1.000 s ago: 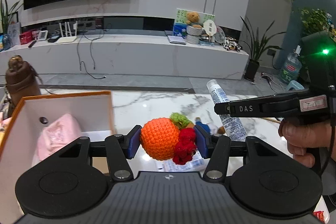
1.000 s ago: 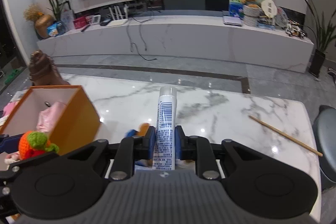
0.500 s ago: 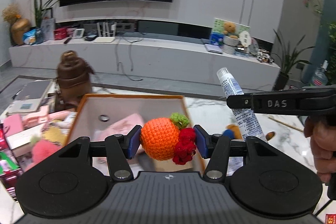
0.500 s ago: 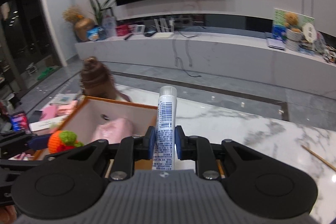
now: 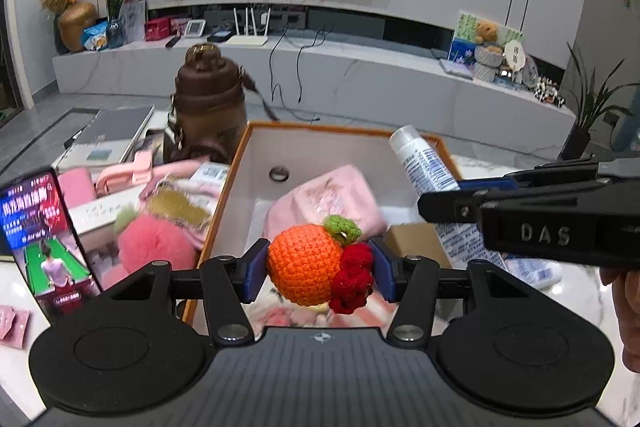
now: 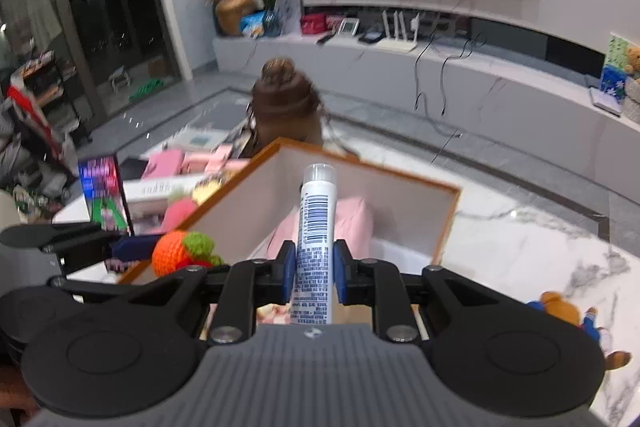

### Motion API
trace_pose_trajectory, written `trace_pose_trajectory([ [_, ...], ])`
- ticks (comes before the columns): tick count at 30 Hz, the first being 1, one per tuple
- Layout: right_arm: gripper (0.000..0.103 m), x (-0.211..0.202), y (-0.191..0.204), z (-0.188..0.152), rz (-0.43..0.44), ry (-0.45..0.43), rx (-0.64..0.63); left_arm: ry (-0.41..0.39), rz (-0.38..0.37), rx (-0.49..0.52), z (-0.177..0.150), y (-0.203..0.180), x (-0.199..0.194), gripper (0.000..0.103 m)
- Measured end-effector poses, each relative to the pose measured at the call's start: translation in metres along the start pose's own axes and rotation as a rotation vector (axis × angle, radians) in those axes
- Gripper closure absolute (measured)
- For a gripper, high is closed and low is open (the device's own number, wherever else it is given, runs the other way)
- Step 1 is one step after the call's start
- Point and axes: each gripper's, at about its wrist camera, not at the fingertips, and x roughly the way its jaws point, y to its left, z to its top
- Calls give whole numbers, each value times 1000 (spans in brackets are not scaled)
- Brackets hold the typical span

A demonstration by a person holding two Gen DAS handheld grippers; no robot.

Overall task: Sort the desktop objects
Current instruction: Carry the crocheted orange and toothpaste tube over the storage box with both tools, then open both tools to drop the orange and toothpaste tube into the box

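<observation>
My left gripper (image 5: 318, 269) is shut on a crocheted orange fruit (image 5: 304, 269) with a green top and red berries, held over the near part of the orange-rimmed box (image 5: 320, 127). My right gripper (image 6: 314, 277) is shut on a white tube (image 6: 316, 239) with blue print, its cap pointing out over the same box (image 6: 448, 219). A pink pouch (image 5: 328, 203) lies inside the box. In the left wrist view the right gripper (image 5: 448, 205) reaches in from the right with the tube (image 5: 424, 163). The orange fruit (image 6: 176, 257) shows at the left in the right wrist view.
A brown bottle (image 5: 210, 107) stands behind the box. Left of the box lie a lit phone (image 5: 44, 239), a pink fluffy ball (image 5: 152, 247), pink items and papers. A small bear toy (image 6: 568, 311) lies on the marble table (image 6: 520, 227) at the right.
Both grippers have swung left with their loads, from beside the box to over it. The bottle, phone and clutter on the left have come into view.
</observation>
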Motion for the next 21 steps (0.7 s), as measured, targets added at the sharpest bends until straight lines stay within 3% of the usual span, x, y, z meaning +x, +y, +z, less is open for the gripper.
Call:
trace_pose_trajectory([
  [21, 82, 44, 12, -25, -7, 129, -44, 77, 70, 51, -21, 7, 21, 40],
])
